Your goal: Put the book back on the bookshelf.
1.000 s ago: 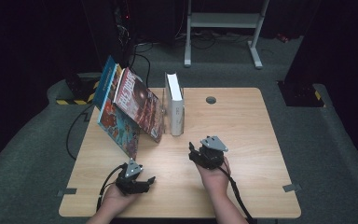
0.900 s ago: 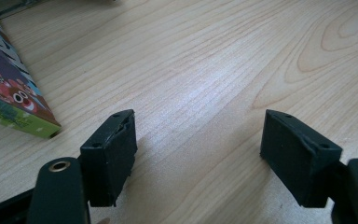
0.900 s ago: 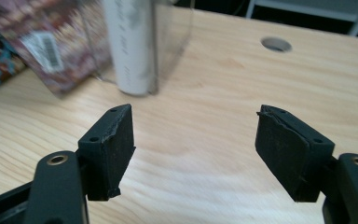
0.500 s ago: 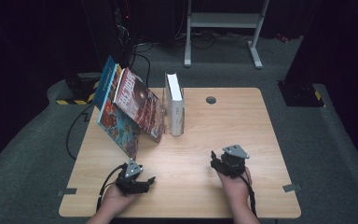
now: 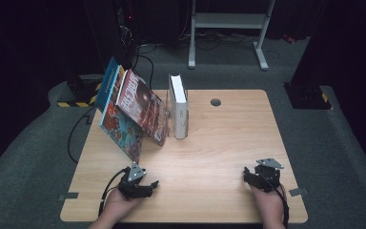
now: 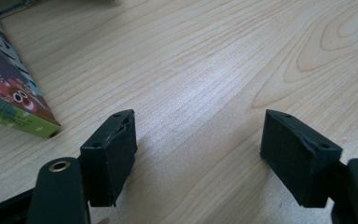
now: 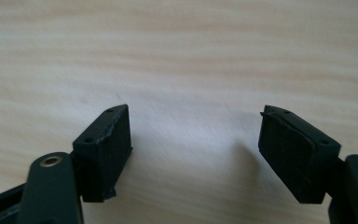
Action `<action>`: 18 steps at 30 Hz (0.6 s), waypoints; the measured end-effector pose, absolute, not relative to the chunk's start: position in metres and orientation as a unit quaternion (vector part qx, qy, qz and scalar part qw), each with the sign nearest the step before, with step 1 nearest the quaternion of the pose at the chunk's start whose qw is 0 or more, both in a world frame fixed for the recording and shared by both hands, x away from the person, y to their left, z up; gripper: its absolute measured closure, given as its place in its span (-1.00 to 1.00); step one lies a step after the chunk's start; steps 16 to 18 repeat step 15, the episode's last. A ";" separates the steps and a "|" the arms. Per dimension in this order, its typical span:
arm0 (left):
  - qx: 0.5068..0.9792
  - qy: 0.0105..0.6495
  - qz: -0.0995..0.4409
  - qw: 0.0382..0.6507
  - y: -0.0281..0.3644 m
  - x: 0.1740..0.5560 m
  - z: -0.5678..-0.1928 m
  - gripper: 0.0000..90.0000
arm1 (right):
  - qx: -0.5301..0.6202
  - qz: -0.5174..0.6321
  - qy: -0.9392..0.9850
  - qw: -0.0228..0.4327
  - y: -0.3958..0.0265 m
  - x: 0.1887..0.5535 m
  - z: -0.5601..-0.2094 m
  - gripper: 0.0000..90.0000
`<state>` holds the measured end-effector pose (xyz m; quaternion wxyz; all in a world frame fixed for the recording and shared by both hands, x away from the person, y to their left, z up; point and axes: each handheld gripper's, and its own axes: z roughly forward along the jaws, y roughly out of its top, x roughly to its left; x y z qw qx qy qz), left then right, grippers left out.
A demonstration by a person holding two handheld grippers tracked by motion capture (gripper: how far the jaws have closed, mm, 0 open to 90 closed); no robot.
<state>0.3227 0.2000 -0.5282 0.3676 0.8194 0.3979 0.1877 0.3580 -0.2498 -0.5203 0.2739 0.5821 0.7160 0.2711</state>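
Observation:
On the wooden table (image 5: 228,138), two colourful picture books (image 5: 138,112) lean to the right against a white book (image 5: 178,107) that stands upright at the back left. My left gripper (image 5: 147,187) rests near the front left edge, open, with bare wood between its jaws (image 6: 198,135). A corner of the nearest colourful book (image 6: 9,93) lies to its left. My right gripper (image 5: 251,177) is low near the front right edge. Its jaws have just been opening and stand open over bare wood (image 7: 196,130), with nothing between them.
A small round hole (image 5: 215,102) sits in the tabletop behind the middle. A cable (image 5: 76,133) hangs off the left side. A metal stand (image 5: 228,21) is on the dark floor beyond the table.
My right gripper has moved from the middle of the table to the right and toward the front edge, and lower. The left gripper and the books stay put.

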 end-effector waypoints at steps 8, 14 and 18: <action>0.818 0.401 0.185 0.368 0.200 0.321 -0.528 -0.40 | 0.587 0.296 0.711 0.251 -0.269 0.353 -0.524 -0.57; 0.816 0.405 0.186 0.368 0.201 0.320 -0.528 -0.40 | 0.585 0.296 0.712 0.250 -0.269 0.352 -0.524 -0.57; 0.816 0.405 0.186 0.368 0.201 0.320 -0.528 -0.40 | 0.585 0.296 0.712 0.250 -0.269 0.352 -0.524 -0.57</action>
